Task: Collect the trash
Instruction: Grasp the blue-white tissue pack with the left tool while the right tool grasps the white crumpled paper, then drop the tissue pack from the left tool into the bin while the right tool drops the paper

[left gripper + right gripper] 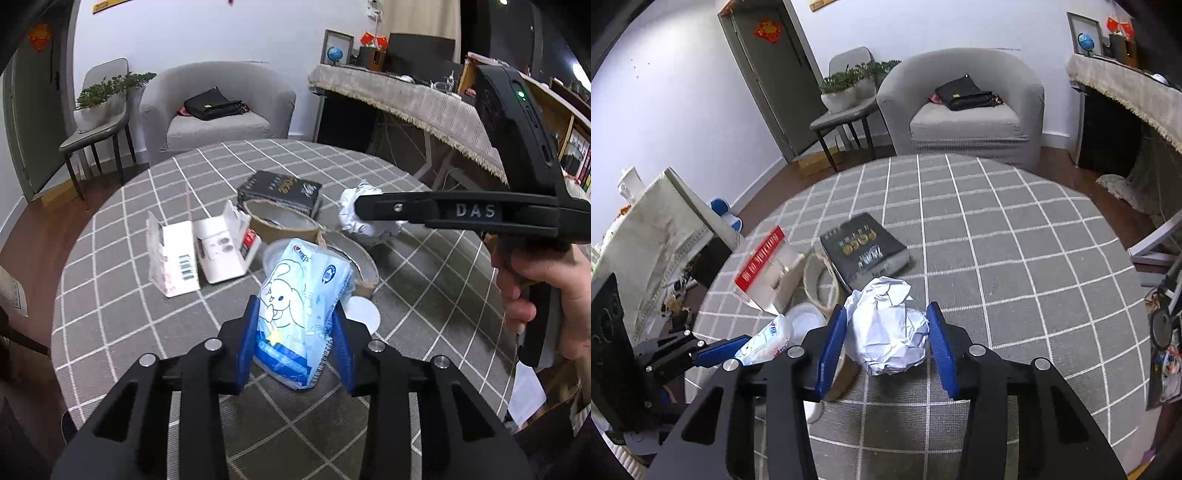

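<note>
My left gripper (297, 317) is shut on a light blue tissue pack (303, 314) with a cartoon rabbit, held over the round grey checked table (122, 302). The pack also shows in the right wrist view (768, 341), between the left gripper's blue pads. My right gripper (886, 325) stands around a crumpled white paper ball (888, 326); its blue pads sit close on both sides, with small gaps. The ball also shows in the left wrist view (369, 218), behind the right gripper's fingers (391, 212).
On the table lie an opened white carton (201, 251), two brown tape rolls (280, 221), a black packet (280, 190) and a white round lid (364, 310). A grey armchair (964, 107) and a chair with a plant (849, 96) stand beyond.
</note>
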### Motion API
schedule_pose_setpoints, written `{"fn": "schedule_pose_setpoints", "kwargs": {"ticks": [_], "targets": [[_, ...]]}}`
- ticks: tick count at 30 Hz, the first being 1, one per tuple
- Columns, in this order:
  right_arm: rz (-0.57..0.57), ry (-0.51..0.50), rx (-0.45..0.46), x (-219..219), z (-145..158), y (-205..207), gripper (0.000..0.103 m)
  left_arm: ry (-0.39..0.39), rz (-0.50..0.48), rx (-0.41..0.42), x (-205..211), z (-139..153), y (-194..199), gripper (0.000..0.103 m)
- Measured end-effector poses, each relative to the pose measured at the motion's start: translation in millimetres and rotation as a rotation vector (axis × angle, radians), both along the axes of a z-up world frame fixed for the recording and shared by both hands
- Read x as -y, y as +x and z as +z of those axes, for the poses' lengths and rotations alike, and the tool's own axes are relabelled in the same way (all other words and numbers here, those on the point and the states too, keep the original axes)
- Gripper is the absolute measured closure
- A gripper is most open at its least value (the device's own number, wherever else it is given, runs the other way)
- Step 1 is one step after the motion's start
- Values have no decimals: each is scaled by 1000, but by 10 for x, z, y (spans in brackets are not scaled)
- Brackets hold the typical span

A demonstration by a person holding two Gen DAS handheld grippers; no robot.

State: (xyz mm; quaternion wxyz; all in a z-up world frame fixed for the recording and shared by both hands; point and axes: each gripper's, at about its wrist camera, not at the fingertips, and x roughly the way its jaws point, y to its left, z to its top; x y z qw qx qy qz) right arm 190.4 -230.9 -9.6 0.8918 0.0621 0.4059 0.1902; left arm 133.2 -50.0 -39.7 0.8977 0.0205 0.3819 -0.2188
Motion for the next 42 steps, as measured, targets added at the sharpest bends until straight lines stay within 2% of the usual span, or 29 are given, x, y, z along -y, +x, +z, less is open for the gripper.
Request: {"fn": "schedule_pose_setpoints", "kwargs": {"ticks": [9, 13, 17, 25, 30, 34, 42], "targets": [[28, 29, 62, -138, 316, -96, 58, -53, 59, 70, -310, 333, -144, 64], [65, 23, 88, -320, 411, -172, 58, -88, 118, 83, -624, 471, -193, 64], [108, 13, 103, -564, 440, -256, 58, -91, 192, 101, -945, 554, -253, 64], [178, 22, 125, -971, 503, -266, 58, -122, 305, 105, -1489, 629, -313, 63], [226, 13, 126, -1263, 494, -259, 58, -105, 375, 110, -1774, 643, -384, 63], [268, 4, 128, -1538, 484, -277, 58, -100, 454, 93, -2077, 583, -440, 62], [346, -4, 126, -2022, 457, -353, 58, -56, 544, 54, -2556, 458, -593, 62]]}}
